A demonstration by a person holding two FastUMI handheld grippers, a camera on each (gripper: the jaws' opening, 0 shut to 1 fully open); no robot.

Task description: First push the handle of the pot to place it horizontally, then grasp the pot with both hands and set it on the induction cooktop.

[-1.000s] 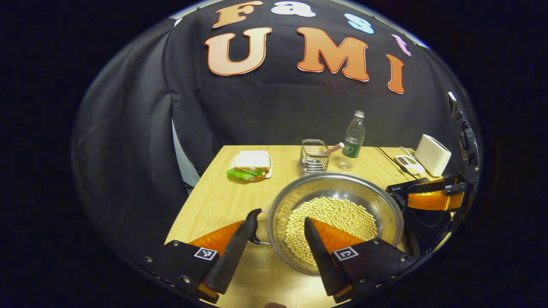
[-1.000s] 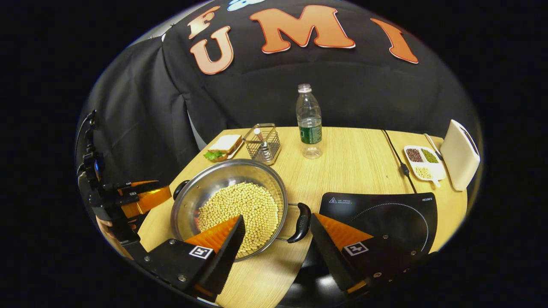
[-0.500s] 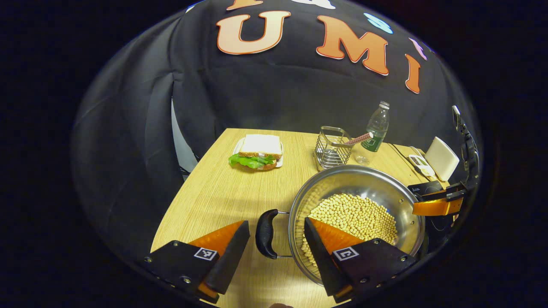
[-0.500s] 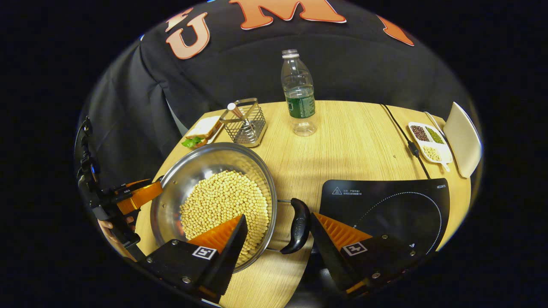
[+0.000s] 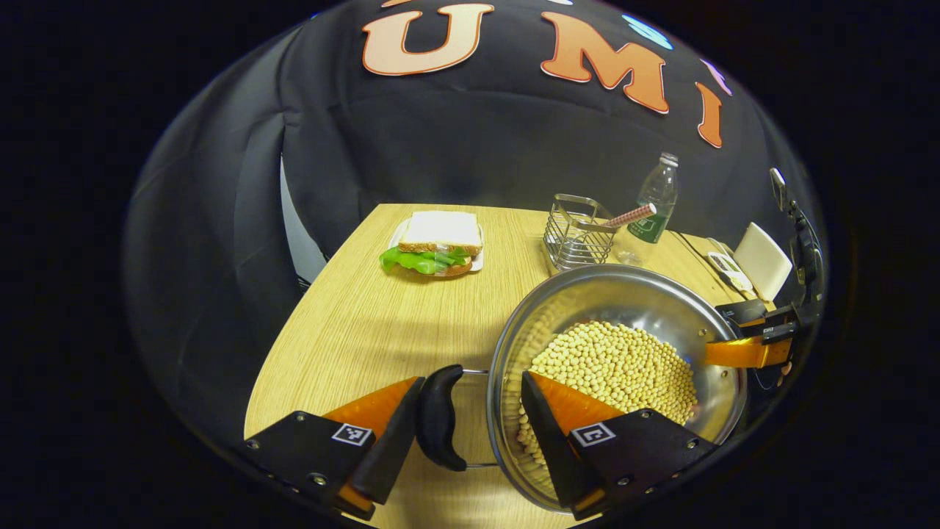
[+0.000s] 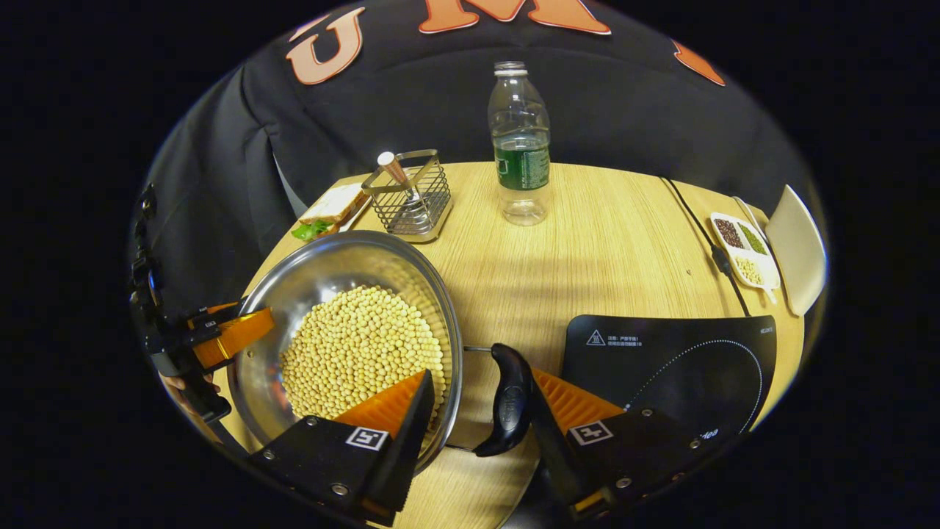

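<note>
In the left gripper view, the left gripper (image 5: 470, 422) has its jaws apart, straddling the pot's near handle (image 5: 439, 417): one finger lies against the handle's outer side, the other reaches over the rim above the beans (image 5: 613, 364). Only one finger appears to touch the handle, so it is not clamped. The pot (image 5: 609, 294) stands on the table (image 5: 367, 323) at about 4 o'clock of the view, with the sandwich (image 5: 435, 250) at 11 o'clock of it and the wire rack (image 5: 580, 239) just behind it at 12. The bottle (image 5: 653, 202) stands beyond the rack.

In the right gripper view, the right gripper (image 6: 481, 422) is likewise spread, one finger over the rim among the beans, the other touching the outer side of the pot's other handle (image 6: 508, 400). The cooktop (image 6: 675, 367) lies at 3 o'clock of the pot, near but apart from it. The left gripper shows at 9 o'clock of the pot. A divided tray (image 6: 745, 250) and a white toaster (image 6: 797, 246) sit at the table's far right, and a cord (image 6: 705, 235) runs across the table past the tray.
</note>
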